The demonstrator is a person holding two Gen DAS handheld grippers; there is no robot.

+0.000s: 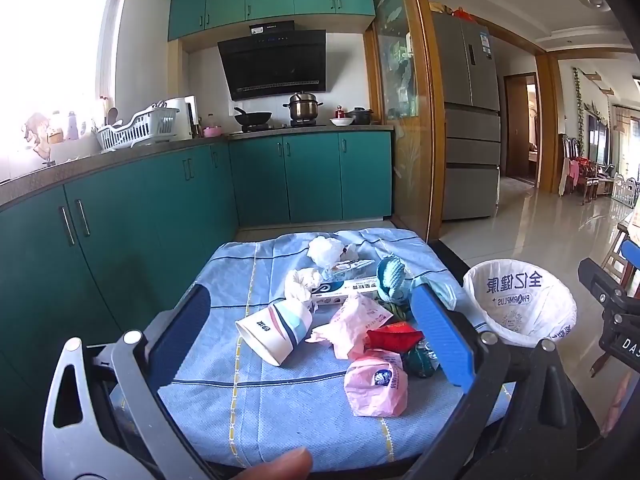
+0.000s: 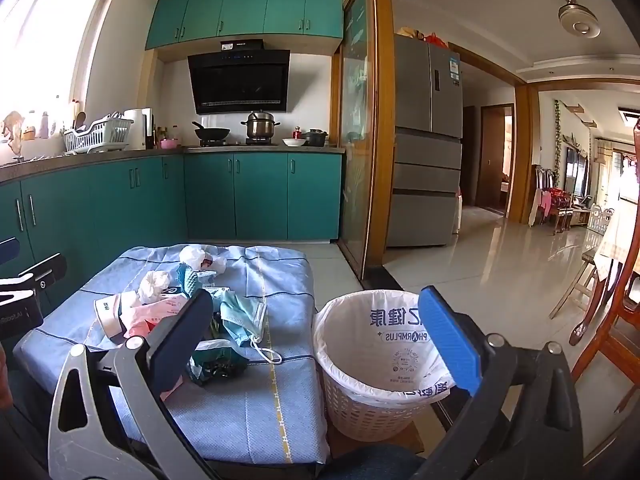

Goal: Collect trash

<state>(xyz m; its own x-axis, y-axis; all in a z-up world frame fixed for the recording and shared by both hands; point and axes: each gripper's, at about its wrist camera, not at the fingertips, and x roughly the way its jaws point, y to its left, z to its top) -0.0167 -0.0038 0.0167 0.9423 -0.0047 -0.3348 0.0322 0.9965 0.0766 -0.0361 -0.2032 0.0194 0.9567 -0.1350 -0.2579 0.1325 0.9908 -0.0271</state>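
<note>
Several pieces of trash lie on a table under a blue checked cloth (image 1: 248,408): a tipped paper cup (image 1: 276,332), pink wrappers (image 1: 376,388), a red packet (image 1: 394,338), a long box (image 1: 344,290), crumpled white tissue (image 1: 326,250) and a teal yarn ball (image 1: 390,276). A face mask (image 2: 242,318) and a green wrapper (image 2: 218,362) lie nearer the bin. The white-lined wicker bin (image 2: 380,364) stands right of the table. My left gripper (image 1: 312,340) hangs open above the trash, holding nothing. My right gripper (image 2: 320,344) is open and empty between table and bin.
Teal kitchen cabinets (image 1: 308,176) and a counter with a dish rack (image 1: 136,128) run along the left and far side. A grey fridge (image 2: 426,140) stands behind a wooden door frame. Wooden chairs (image 2: 612,320) are at the right. A fingertip (image 1: 280,466) shows at the bottom edge.
</note>
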